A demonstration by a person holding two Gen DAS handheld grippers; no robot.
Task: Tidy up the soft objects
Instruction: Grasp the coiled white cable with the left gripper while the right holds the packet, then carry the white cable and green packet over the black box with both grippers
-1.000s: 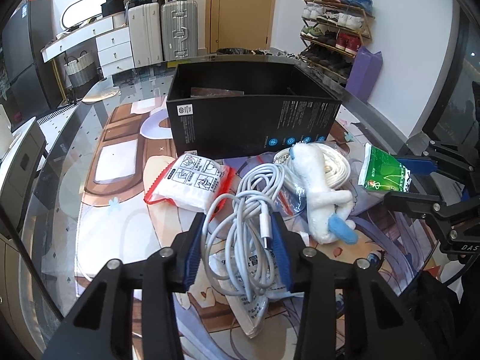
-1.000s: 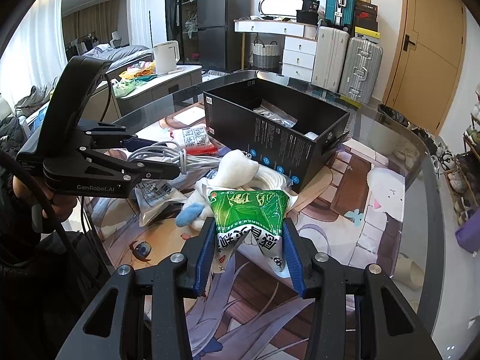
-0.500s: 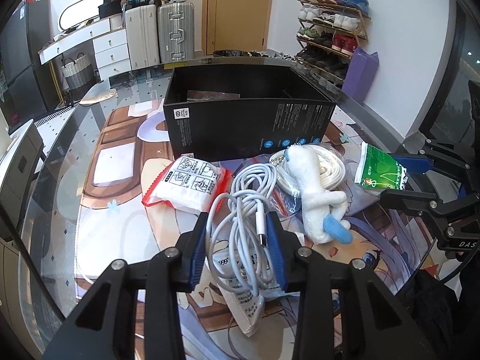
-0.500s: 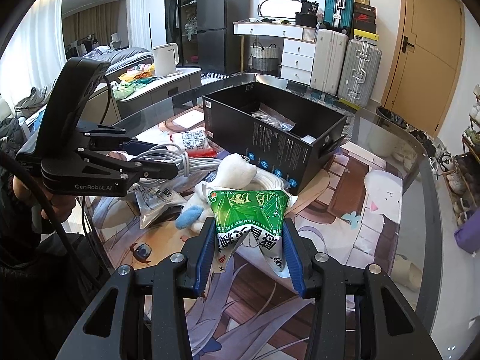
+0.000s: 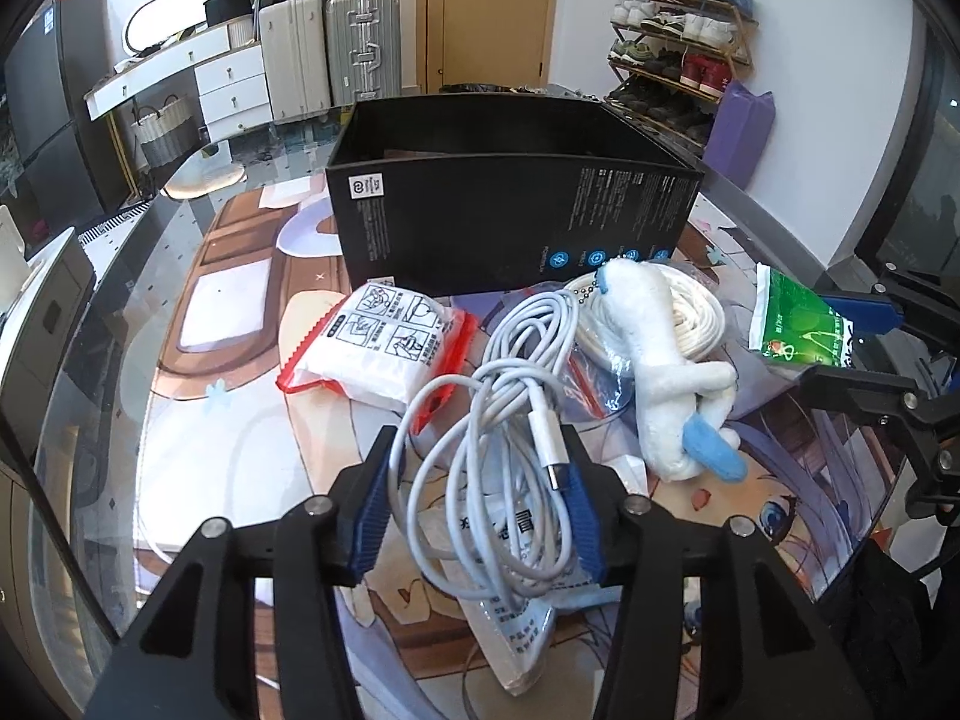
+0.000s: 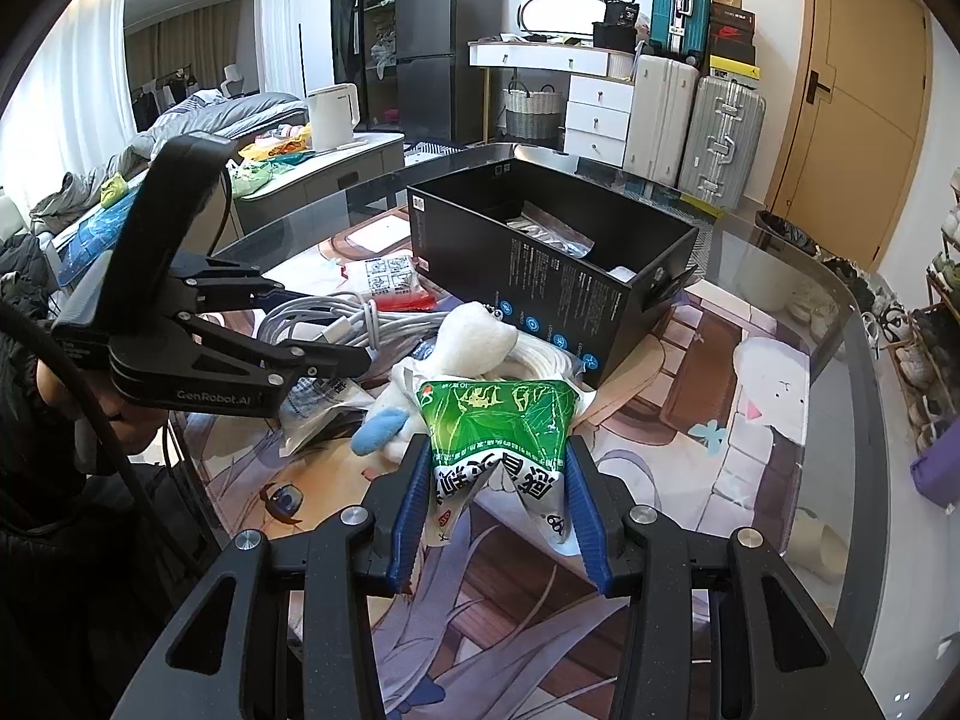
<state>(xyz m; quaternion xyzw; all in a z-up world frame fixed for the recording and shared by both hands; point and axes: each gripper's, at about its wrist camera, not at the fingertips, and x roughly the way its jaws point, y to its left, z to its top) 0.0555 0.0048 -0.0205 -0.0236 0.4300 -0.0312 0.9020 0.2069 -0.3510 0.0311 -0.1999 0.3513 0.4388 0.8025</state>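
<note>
A: What does the right wrist view give that the left one doesn't?

B: The inside of the black box (image 6: 558, 252), ahead of the right gripper (image 6: 498, 498): a clear plastic bag (image 6: 549, 231) and something white at the near corner, too small to name. From the left wrist view, only the box's outer wall (image 5: 510, 222) and a sliver of its interior show.

A: And the grippers?

B: The right one is clamped on a green packet (image 6: 498, 426), blue pads pressing both sides. The left gripper (image 5: 474, 504) holds a coiled white cable (image 5: 498, 396) between its fingers, with the plug against the right pad.

A: What lies beyond the cable?

B: Ahead and left, a white pouch with red edges (image 5: 378, 348). Ahead and right, a white plush toy (image 5: 660, 372) with a blue tip, lying over a coil of white rope (image 5: 690, 306) in a clear bag. Under the cable is a printed plastic bag (image 5: 516, 624), mostly covered.

A: Anything cut off?

B: The right gripper (image 5: 870, 360) shows only partly at the left view's edge.
</note>
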